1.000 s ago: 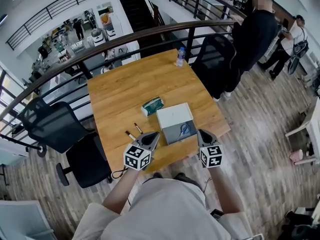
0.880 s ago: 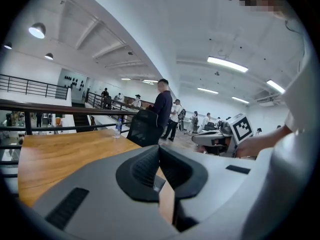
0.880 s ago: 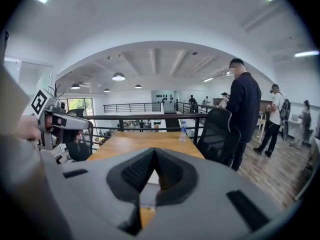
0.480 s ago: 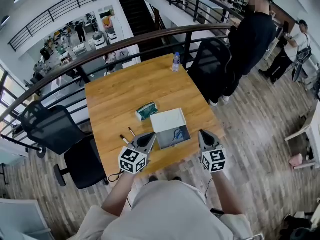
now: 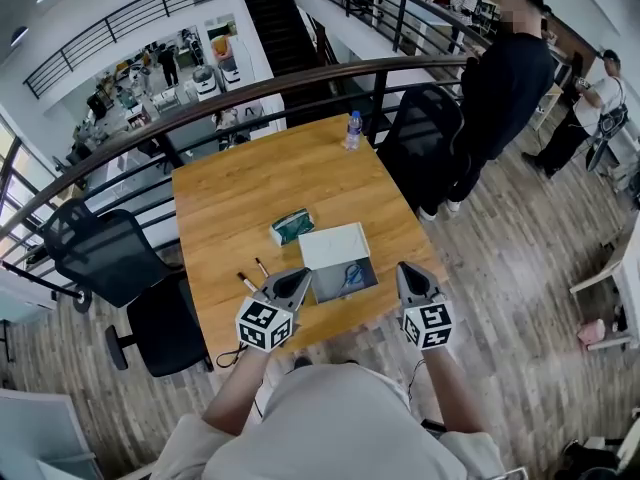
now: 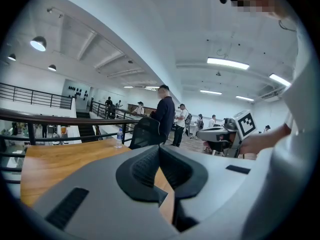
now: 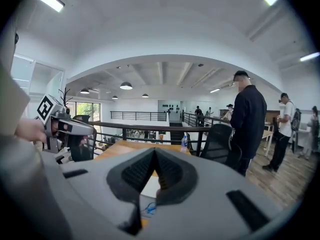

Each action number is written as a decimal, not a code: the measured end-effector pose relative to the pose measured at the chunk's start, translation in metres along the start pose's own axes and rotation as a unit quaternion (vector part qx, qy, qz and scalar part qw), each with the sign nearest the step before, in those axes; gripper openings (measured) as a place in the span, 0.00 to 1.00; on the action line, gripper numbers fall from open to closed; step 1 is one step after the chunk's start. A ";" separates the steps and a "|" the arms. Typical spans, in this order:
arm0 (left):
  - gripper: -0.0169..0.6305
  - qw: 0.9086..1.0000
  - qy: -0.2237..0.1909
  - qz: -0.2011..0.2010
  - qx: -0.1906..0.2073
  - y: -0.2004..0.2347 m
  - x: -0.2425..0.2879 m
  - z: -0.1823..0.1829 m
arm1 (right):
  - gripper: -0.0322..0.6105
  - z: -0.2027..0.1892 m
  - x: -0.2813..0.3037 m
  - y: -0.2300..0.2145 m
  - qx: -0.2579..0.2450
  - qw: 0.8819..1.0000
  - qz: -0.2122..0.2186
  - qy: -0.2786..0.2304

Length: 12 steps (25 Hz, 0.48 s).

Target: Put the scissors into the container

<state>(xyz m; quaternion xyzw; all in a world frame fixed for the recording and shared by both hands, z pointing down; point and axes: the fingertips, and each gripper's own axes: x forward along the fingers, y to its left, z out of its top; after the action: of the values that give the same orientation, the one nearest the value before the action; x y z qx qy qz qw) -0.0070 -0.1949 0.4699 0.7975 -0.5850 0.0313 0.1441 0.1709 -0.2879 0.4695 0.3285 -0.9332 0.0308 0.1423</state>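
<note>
The container (image 5: 325,290) is a shallow grey box with its white lid (image 5: 333,245) folded open behind it, near the front edge of the wooden table (image 5: 250,188). Blue-handled scissors (image 5: 350,273) lie inside the box, and their handles (image 7: 148,208) show below the jaws in the right gripper view. My left gripper (image 5: 298,278) hangs just left of the box, shut and empty; in its own view the left gripper (image 6: 160,153) has its pads together. Right of the box, my right gripper (image 5: 405,271) is also shut with nothing in it, pads touching (image 7: 154,156).
A green tissue pack (image 5: 291,225) lies behind the box and two pens (image 5: 247,284) (image 5: 262,267) to its left. A water bottle (image 5: 352,129) stands at the table's far edge. Mesh chairs (image 5: 425,133) (image 5: 100,253) flank the table, a railing (image 5: 250,88) runs behind, and a person (image 5: 500,88) stands at the far right.
The head view has shifted a little. Both grippers stay shut beside the box, and the scissors lie in the box throughout.
</note>
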 end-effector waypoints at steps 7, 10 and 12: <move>0.01 1.000 0.000 0.007 -0.003 0.004 -0.002 0.000 | 0.05 -0.001 0.003 0.001 0.006 1.000 0.004 -0.004; 0.01 1.000 0.000 0.009 -0.005 0.003 -0.002 -0.002 | 0.05 -0.002 0.002 0.000 0.006 1.000 0.002 -0.004; 0.01 1.000 0.000 0.011 -0.007 0.003 -0.002 -0.003 | 0.05 -0.003 0.002 0.000 0.008 1.000 0.002 -0.004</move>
<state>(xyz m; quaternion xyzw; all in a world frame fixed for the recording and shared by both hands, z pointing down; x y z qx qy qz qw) -0.0104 -0.1931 0.4733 0.7902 -0.5937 0.0286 0.1495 0.1705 -0.2888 0.4733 0.3281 -0.9341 0.0375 0.1355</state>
